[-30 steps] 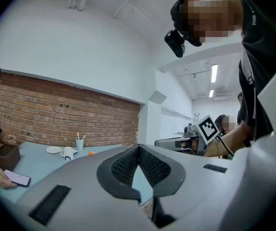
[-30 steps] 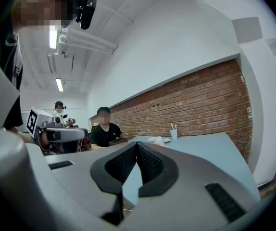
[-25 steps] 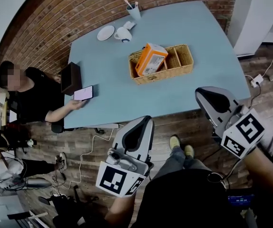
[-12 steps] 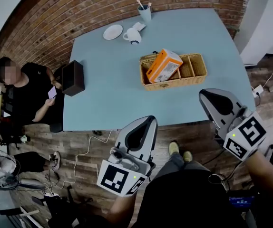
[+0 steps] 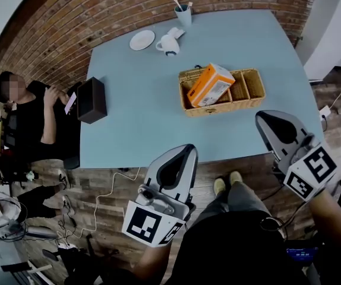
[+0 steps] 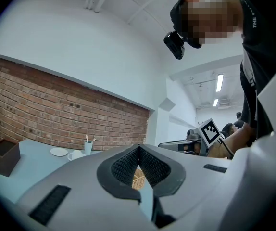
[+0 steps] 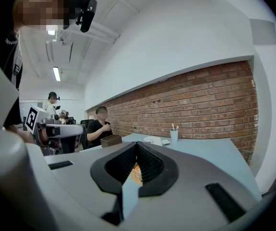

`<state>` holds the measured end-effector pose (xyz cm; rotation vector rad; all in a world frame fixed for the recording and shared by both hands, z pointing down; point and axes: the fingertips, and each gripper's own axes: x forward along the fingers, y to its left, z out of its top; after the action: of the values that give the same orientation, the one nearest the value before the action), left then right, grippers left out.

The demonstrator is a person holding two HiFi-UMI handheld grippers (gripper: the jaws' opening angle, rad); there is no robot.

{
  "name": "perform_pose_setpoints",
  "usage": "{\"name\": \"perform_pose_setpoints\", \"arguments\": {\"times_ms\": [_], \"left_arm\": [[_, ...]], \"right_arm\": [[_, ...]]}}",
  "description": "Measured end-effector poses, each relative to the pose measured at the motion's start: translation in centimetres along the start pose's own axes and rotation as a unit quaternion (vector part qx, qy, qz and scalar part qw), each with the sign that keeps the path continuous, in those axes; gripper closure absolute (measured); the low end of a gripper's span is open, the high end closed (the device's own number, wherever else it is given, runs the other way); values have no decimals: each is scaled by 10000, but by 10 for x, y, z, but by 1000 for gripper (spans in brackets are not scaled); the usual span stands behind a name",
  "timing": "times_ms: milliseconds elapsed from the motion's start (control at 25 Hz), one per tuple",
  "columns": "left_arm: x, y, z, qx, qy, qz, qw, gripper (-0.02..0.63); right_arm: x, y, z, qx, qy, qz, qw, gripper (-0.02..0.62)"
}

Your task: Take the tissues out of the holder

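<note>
A wicker holder [image 5: 250, 88] with several compartments stands on the light blue table [image 5: 141, 111], right of its middle. An orange tissue pack [image 5: 211, 84] lies tilted in its left compartment. My left gripper [image 5: 184, 151] hangs short of the table's near edge, over the wooden floor, shut and empty. My right gripper [image 5: 265, 119] hovers at the near edge, below the holder, also shut with nothing in it. In the left gripper view the left gripper [image 6: 139, 149] shows its pads meeting. The right gripper view shows the right gripper [image 7: 137, 146] the same way, with a sliver of the holder [image 7: 137, 175] beyond.
A dark brown box [image 5: 91, 99] stands at the table's left edge beside a seated person [image 5: 27, 117] holding a phone. At the far edge are a white saucer [image 5: 142, 40], a mug [image 5: 169, 44] and a cup with utensils [image 5: 183, 14]. Cables trail on the floor.
The seated person has lifted the phone off the table toward the chest. The table and holder have slid right in the head view. Both grippers have stayed shut and almost still.
</note>
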<state>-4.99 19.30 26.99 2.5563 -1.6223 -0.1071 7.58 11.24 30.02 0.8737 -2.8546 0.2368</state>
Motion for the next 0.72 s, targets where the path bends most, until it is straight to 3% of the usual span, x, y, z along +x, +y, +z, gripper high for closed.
{"name": "perform_pose_setpoints", "arguments": {"times_ms": [720], "left_arm": [[66,12,20,195,85,-33,9998,603]], "right_arm": [[34,-53,27,4,-129,190,9997,598]]}}
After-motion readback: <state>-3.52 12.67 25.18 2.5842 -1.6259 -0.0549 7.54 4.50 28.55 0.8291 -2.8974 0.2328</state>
